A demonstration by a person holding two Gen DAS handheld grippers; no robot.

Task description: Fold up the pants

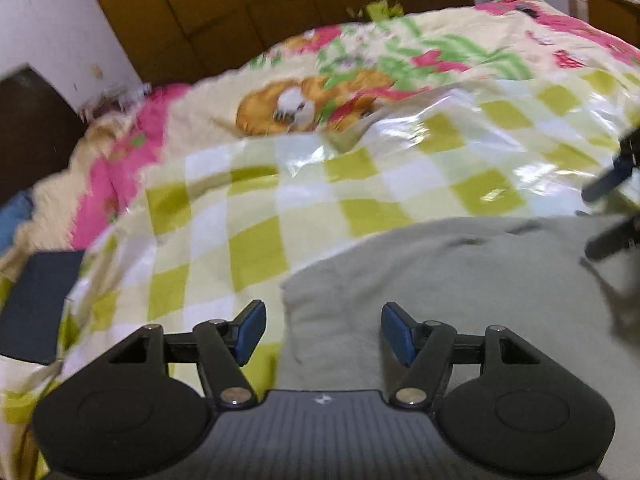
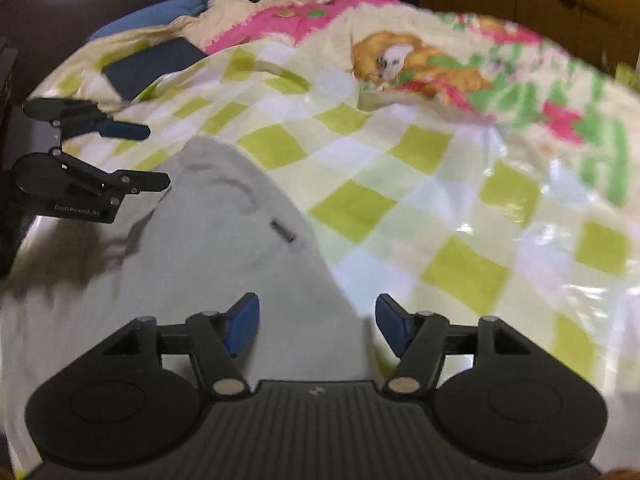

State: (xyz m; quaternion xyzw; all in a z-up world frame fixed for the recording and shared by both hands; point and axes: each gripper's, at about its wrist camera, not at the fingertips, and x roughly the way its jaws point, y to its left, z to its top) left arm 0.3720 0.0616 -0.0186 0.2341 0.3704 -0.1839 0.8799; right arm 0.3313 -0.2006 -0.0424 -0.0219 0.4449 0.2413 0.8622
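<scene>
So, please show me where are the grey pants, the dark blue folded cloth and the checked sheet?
grey pants (image 2: pixel 224 248): right wrist view, flat middle of the fabric.
dark blue folded cloth (image 2: pixel 154 65): right wrist view, its top face.
checked sheet (image 1: pixel 256 216): left wrist view, a bare part.

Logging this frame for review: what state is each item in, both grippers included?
Pants: light grey, lying flat on the checked sheet, not gripped.
Left gripper: open, nothing between its fingers, over the pants' edge.
Right gripper: open, empty, over the pants' other edge.
Checked sheet: glossy, spread over the bed, slightly wrinkled.
Floral quilt: rumpled beyond the sheet.
Dark flat item: lying on the bed, untouched.
</scene>
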